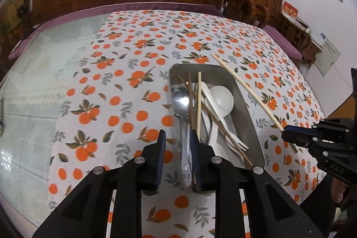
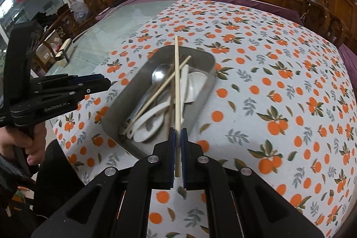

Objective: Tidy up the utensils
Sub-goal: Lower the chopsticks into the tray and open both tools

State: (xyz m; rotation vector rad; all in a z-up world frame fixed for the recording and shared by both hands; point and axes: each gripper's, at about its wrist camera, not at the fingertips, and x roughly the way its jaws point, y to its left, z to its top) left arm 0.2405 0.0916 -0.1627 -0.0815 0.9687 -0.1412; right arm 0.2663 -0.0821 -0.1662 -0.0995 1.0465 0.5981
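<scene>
Right wrist: my right hand-held gripper [image 2: 177, 133] pinches a light, stiff chopstick [image 2: 176, 86] near its end; left hand-held gripper [image 1: 177, 139] gapes around the slippery metal spoon [image 1: 181, 104] handle.

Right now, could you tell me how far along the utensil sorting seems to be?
Early, it seems: nothing lies sorted on the tablecloth yet. In hand: the right gripper is shut on a light chopstick, and the open left gripper straddles the metal spoon. Left in the metal tray: white plastic spoons, another chopstick, a fork.
</scene>
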